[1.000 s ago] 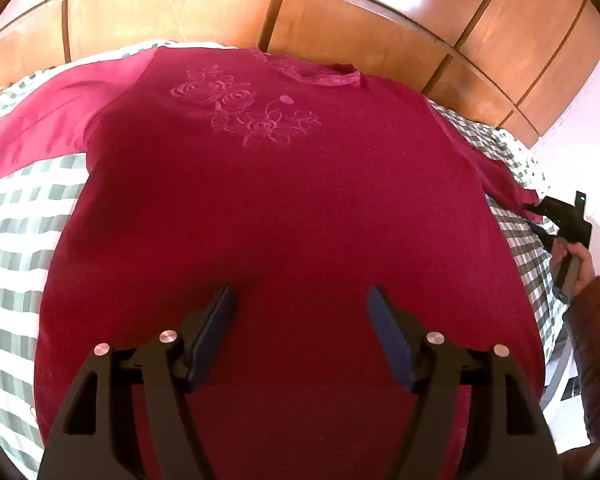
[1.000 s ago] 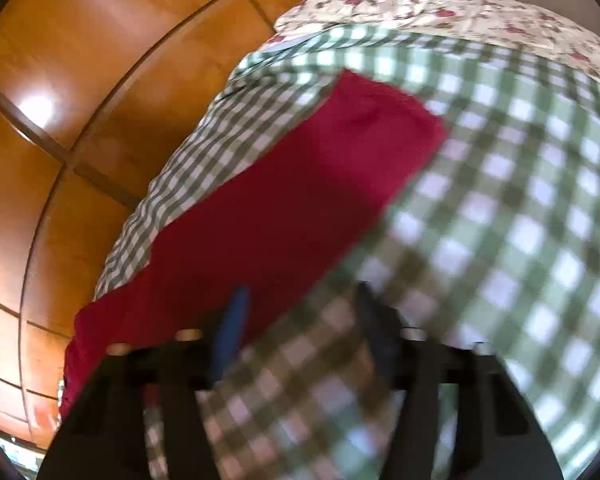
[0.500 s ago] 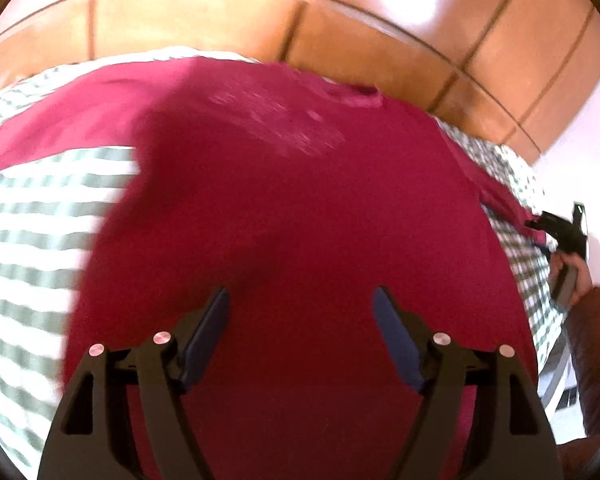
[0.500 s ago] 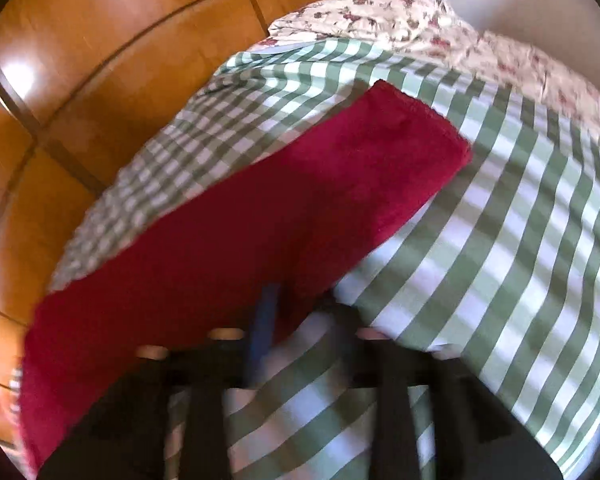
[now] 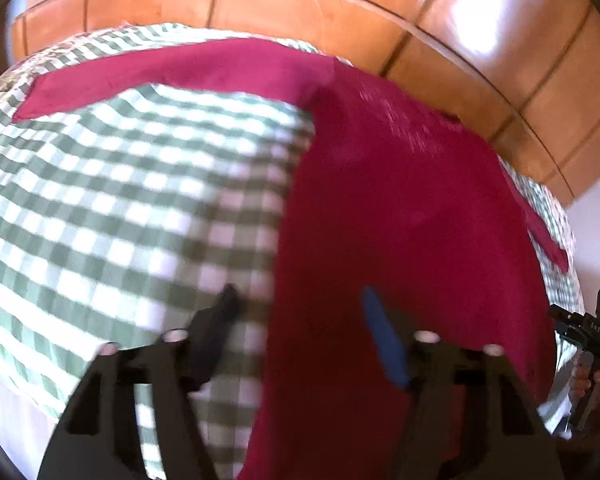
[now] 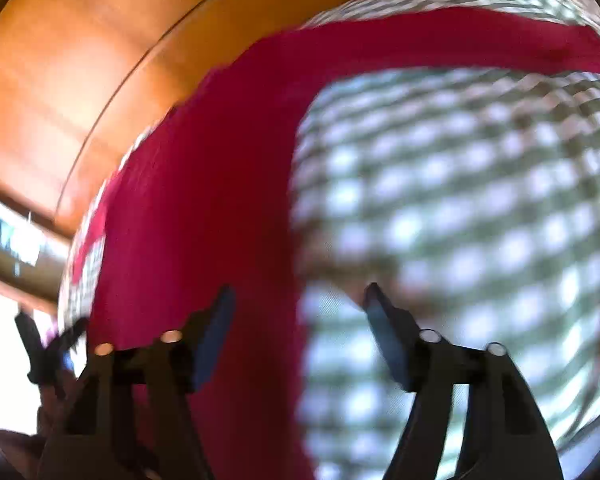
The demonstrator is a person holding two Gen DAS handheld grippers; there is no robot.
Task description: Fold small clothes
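Crimson shirt [image 5: 400,208] lay flat on the checked bedsheet [image 5: 132,208], one sleeve stretched sideways. Left gripper [image 5: 300,320] and right gripper [image 6: 296,316] each straddled a side edge of it, fingers apart after just narrowing, pinching no cloth.

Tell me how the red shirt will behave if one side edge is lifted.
The red shirt would likely sag and drape, since it lies limp and flat on the checked bedcover. It looks thin, so probably light. Its long sleeve may trail behind.
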